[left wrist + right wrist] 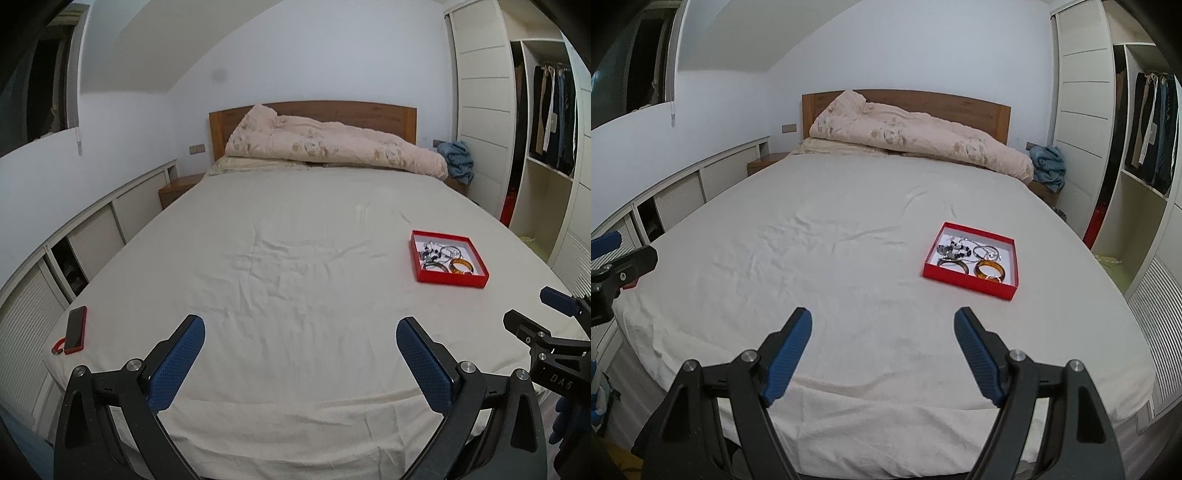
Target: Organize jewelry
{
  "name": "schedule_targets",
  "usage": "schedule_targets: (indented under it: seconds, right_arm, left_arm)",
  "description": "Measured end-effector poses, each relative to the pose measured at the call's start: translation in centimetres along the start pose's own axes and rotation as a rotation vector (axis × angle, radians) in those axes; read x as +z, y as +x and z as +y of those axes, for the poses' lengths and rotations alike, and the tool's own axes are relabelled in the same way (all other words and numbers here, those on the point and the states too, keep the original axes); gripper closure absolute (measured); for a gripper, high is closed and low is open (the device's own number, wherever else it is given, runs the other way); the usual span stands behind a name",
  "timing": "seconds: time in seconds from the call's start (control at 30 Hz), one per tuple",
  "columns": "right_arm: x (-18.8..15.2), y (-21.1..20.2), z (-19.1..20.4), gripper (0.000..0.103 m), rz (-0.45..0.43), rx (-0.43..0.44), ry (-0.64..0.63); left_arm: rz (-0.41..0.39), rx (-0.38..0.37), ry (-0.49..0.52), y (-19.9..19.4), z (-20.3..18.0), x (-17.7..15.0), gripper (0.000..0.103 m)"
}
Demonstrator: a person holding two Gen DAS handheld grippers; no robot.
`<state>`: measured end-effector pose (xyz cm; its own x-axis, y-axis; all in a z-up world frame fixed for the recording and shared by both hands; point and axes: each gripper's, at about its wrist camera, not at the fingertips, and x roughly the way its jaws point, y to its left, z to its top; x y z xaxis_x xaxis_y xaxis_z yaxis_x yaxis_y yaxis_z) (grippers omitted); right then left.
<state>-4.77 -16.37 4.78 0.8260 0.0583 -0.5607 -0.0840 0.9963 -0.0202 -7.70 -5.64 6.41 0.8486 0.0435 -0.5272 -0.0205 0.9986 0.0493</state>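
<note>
A bedroom with pale walls holds a wide bed (295, 266) covered by a cream sheet, creased across its middle. At the far end, a wooden headboard (369, 110) stands behind a rolled pink floral duvet (332, 144). An open wardrobe (546, 122) with hanging clothes occupies the right side; low white cabinets (92, 236) run along the left wall.

The task item is a shallow red tray (964, 282) resting flat on the sheet at the right of the bed, about midway along its length. Inside it lies jewelry (960, 249): an amber bangle (989, 270) in the near right part, a darker bangle (955, 264) to its left, and tangled silver chains and dark beads toward the far side.

A phone (75, 328) in a red case lies near the left edge of the bed, at the near end.

The left gripper (299, 328) is spread wide above the near part of the sheet, with nothing between its blue pads (177, 369). The right gripper (882, 321) is likewise spread, empty, and positioned over the near part of the bed, well short of the tray. Each gripper appears at the edge of the other's view.
</note>
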Motion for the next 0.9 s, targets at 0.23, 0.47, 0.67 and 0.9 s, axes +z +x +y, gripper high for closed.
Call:
schedule_targets:
  seconds: [0.23, 0.47, 0.67, 0.9]
  right_arm:
    - [-0.5, 1.3, 0.0, 0.025, 0.032, 0.002, 0.002]
    - [-1.2, 2.6, -0.3, 0.025, 0.067, 0.006, 0.008]
    - [-1.7, 3.8, -0.4, 0.025, 0.099, 0.010, 0.012]
    - [-2.2, 5.3, -0.5, 0.025, 0.134, 0.016, 0.020]
  left_arm:
    - [0.042, -0.006, 0.001, 1.7, -0.3, -0.7, 0.001]
    - [0.077, -0.011, 0.003, 3.3, -0.3, -1.0, 0.001]
    - [0.109, -0.012, 0.004, 4.7, -0.5, -1.5, 0.001]
    - [0.149, -0.017, 0.007, 6.4, -0.5, -2.1, 0.001]
